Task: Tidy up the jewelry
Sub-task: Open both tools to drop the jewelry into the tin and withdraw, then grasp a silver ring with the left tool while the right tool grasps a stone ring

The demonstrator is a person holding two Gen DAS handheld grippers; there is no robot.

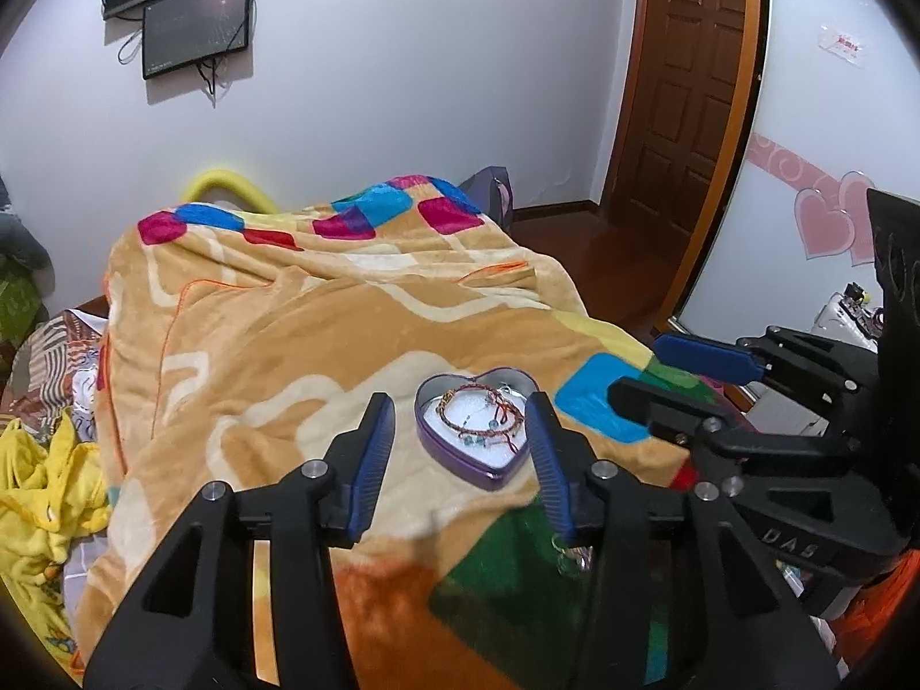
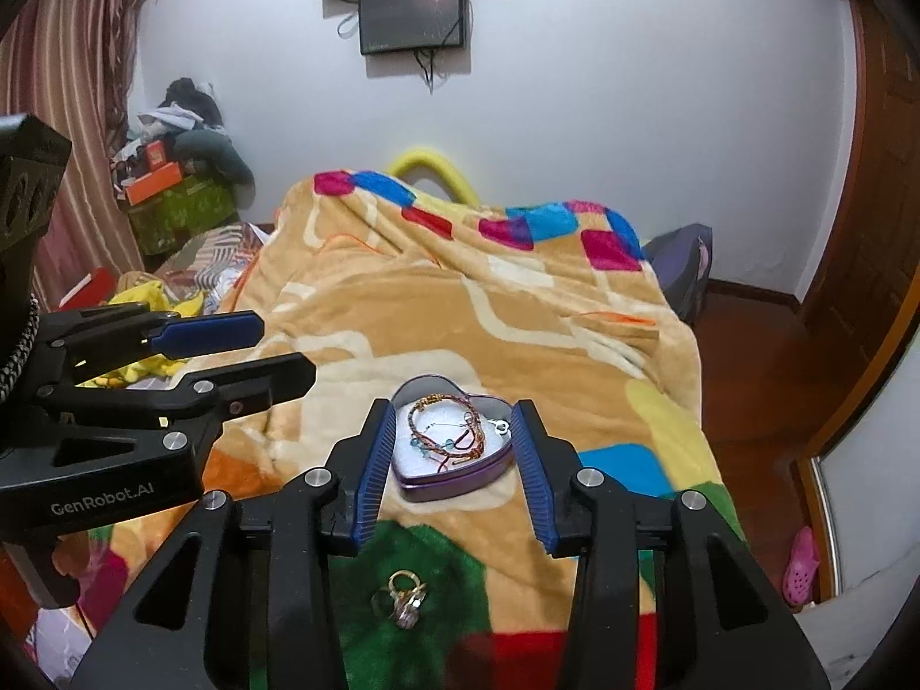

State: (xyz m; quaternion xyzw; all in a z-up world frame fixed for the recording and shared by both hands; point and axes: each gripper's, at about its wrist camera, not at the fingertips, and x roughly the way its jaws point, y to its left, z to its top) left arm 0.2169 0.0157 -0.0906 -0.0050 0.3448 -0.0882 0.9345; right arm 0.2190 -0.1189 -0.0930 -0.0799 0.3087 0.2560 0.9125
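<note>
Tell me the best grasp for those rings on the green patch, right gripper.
Come straight down on the rings with the right gripper, jaws open as now, and pinch across the upright gold band. They lie in a small cluster on soft blanket, nearer than the heart tin, so a side approach would likely snag the pile. Judgement only; the cluster's details are too small to tell.

Left gripper (image 1: 460, 448): jaws spread wide, nothing between the pads, hovering just short of the heart-shaped tin (image 1: 460, 468). Right gripper (image 2: 454, 460): likewise spread, empty, fingers flanking the tin's near end, above it. The two sit side by side, apart.
</note>
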